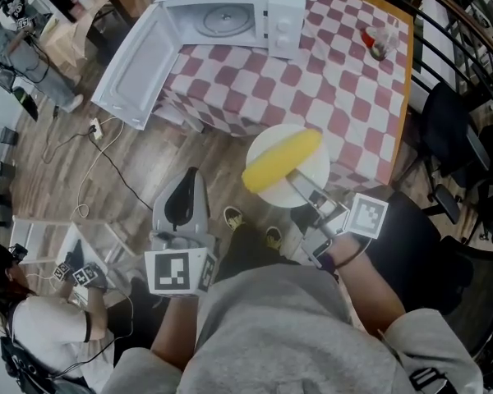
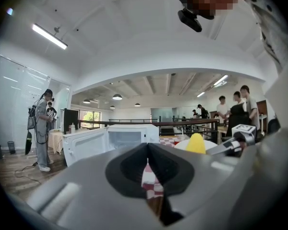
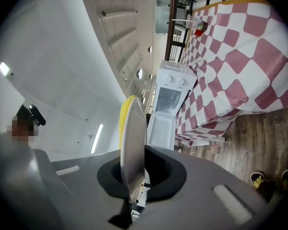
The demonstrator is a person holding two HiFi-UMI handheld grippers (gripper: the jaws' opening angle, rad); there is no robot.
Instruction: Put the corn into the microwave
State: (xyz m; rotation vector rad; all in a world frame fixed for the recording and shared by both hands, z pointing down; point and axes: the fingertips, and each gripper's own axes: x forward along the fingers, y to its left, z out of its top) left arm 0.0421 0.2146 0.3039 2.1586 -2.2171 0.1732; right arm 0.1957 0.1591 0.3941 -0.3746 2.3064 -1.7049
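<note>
Corn (image 1: pixel 281 160) lying on white plate (image 1: pixel 314 173) | right tongs (image 1: pixel 298 183) clamped on plate rim | left tongs (image 1: pixel 190 176) closed, empty | microwave (image 1: pixel 230 11) on checkered tabletop (image 1: pixel 345 80), door open

Bright yellow corn (image 1: pixel 281 160) on a plain white plate (image 1: pixel 267 142). White microwave (image 1: pixel 230 6), pale grey inside. Tabletop (image 1: pixel 345 80) in dusty red and white checks, edged in orange. Brown wood-plank floor (image 1: pixel 57 150). Grey left claw (image 1: pixel 189 175) and grey right claw (image 1: pixel 296 179), each with a black-and-white square marker. Grey shirt (image 1: pixel 271 327). Black chair (image 1: pixel 441 121) at the right.
</note>
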